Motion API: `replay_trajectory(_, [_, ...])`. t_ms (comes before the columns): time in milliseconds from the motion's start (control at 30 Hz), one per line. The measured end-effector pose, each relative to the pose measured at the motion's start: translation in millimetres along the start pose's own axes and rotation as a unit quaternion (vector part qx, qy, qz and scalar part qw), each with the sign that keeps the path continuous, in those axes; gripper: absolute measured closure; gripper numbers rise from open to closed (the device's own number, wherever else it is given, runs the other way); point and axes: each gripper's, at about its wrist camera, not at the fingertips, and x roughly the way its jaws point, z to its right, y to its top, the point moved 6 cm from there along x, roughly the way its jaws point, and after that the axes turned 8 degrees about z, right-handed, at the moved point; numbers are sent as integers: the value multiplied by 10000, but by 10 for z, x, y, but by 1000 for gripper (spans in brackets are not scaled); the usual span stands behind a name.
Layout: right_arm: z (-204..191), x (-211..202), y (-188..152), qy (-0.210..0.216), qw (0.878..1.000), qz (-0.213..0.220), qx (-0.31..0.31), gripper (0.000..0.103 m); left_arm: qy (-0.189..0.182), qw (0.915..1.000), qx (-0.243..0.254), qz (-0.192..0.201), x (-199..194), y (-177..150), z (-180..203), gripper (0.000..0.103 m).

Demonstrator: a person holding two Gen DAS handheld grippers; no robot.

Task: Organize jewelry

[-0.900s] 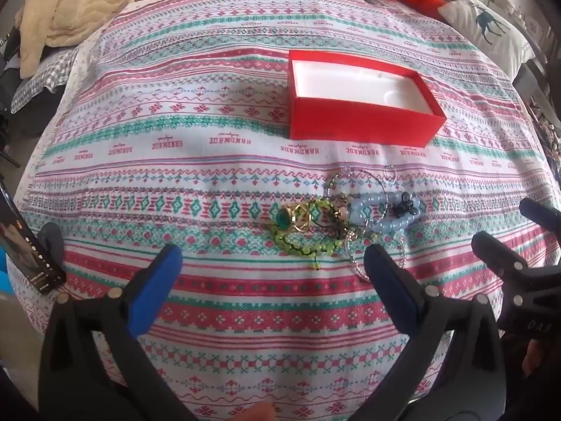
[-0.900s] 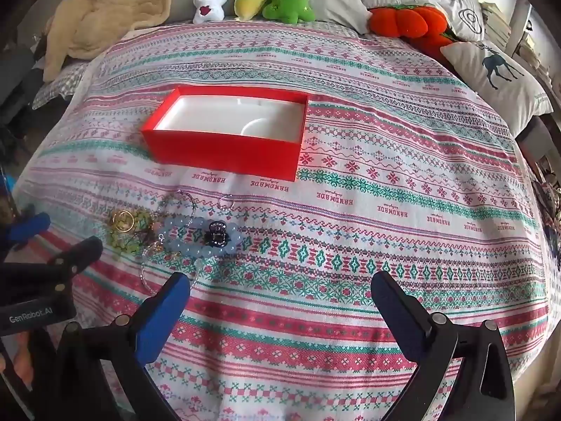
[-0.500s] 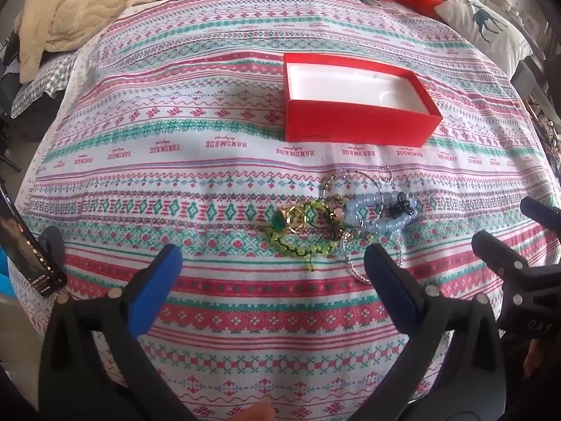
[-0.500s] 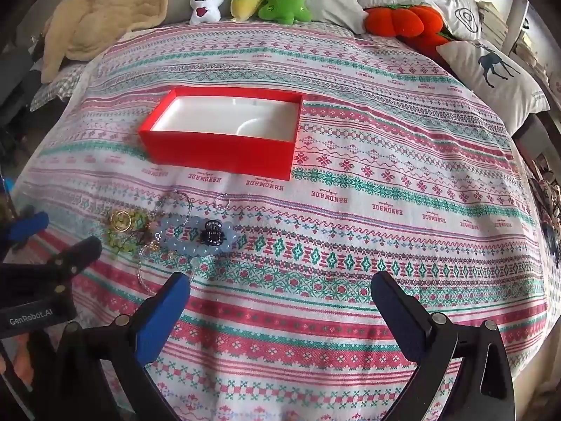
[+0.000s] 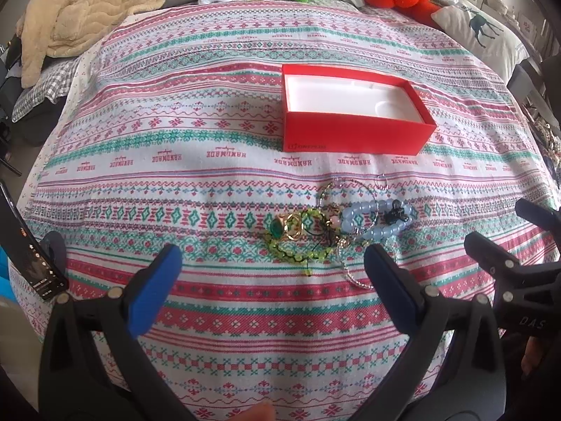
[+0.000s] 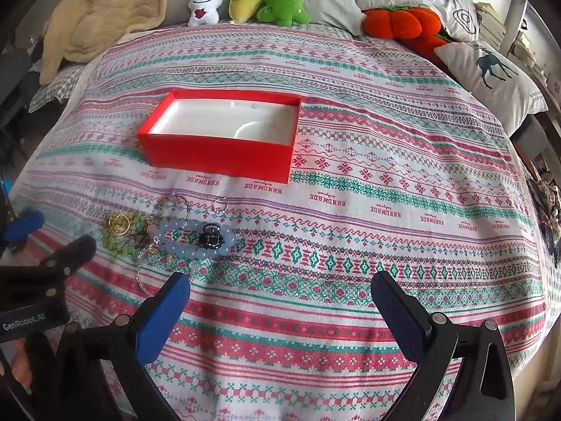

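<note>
A tangle of jewelry (image 5: 336, 231) lies on the patterned bedspread: a pale blue bead bracelet (image 5: 377, 217), a green bead bracelet (image 5: 298, 249), a gold ring with a green stone (image 5: 280, 228), thin silver chains and a small black clip (image 5: 396, 212). An open red box (image 5: 350, 137) with a white empty inside stands behind it. My left gripper (image 5: 273, 280) is open and empty, just in front of the pile. My right gripper (image 6: 280, 301) is open and empty, to the right of the pile (image 6: 168, 235); the box (image 6: 217, 154) is ahead on its left.
Plush toys (image 6: 245, 0), an orange plush (image 6: 399, 22) and pillows (image 6: 491, 70) line the far end of the bed. A beige blanket (image 5: 70, 17) lies at the far left. A phone (image 5: 31, 256) stands at the left edge. The bed's near edge is close below both grippers.
Both grippers have tilted or drawn back slightly, so the box and the pile sit a little lower in view. Jaws stay open; the jewelry has not moved.
</note>
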Motion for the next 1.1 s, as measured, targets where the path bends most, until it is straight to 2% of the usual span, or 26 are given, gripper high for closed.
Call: replay_trajectory(1100, [0, -4, 7, -18, 10000, 39, 25, 0, -144, 9999, -42, 47, -16, 33, -11, 0])
